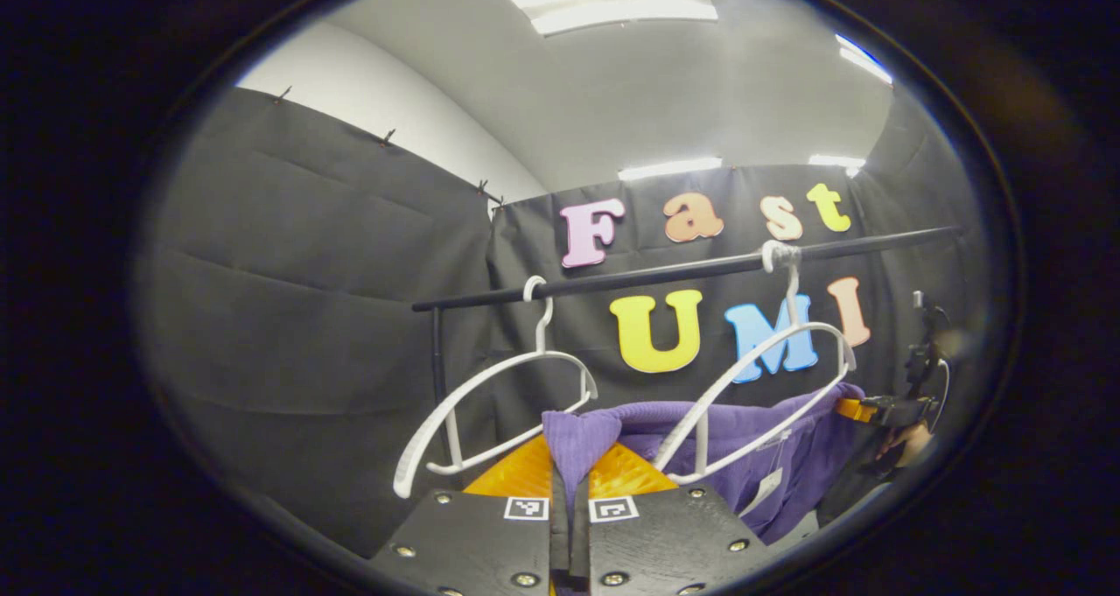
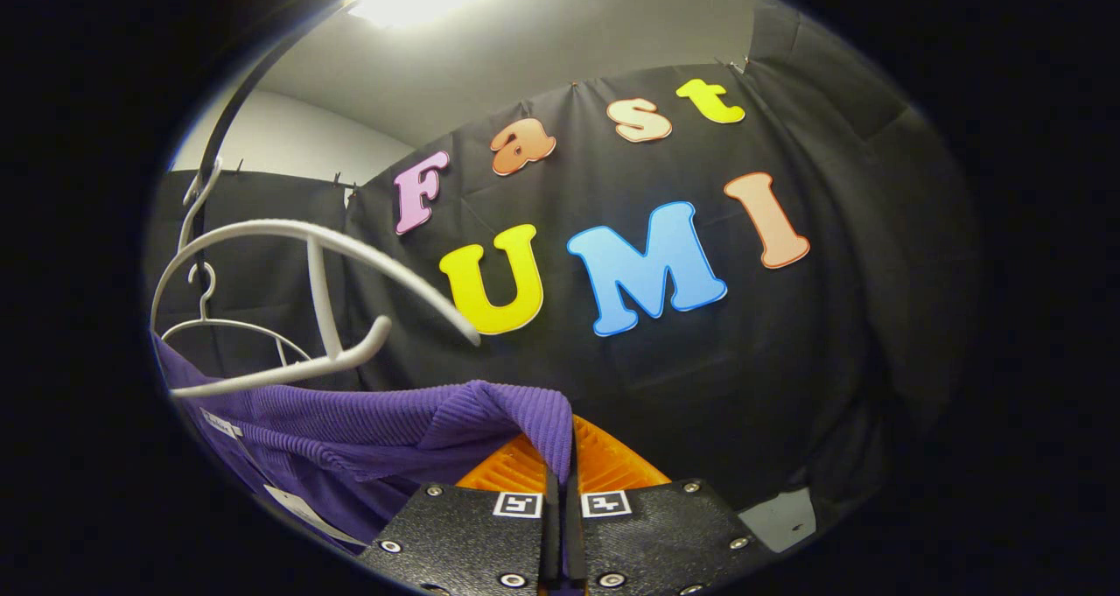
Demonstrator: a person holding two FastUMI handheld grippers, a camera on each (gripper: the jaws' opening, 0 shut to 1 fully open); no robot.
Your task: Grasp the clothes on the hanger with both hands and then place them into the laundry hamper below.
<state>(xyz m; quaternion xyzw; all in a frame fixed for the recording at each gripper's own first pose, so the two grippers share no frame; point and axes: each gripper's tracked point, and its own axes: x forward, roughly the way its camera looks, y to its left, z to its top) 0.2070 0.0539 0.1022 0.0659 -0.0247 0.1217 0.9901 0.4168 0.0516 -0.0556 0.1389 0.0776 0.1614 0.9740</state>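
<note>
In the left gripper view, my left gripper [image 1: 570, 473] has its fingers pinched together on a fold of the purple garment [image 1: 744, 438], the cloth caught between both fingers right at the tips. From that pinch the garment stretches away to the right of the gripper, slung low beneath the white hangers. Just ahead and to the left of my fingers hangs one white hanger [image 1: 490, 403], bare, hooked on the black rail [image 1: 682, 270] above. A second white hanger [image 1: 761, 386] hangs ahead and to the right, tilted, with the purple cloth behind and below its lower bar. Far off to the right, at the garment's other end, I can see the other gripper [image 1: 875, 410] and a hand [image 1: 910, 443] behind it.

In the right gripper view, my right gripper [image 2: 560, 469] is likewise closed narrow on the garment's ribbed edge, cloth clamped between both fingers. The purple fabric runs off to the left of the gripper and dips below it, a small tag [image 2: 289, 501] showing on its lower part. The tilted hanger sits up and to the left, just above the cloth, and the other hanger farther behind it.
</note>
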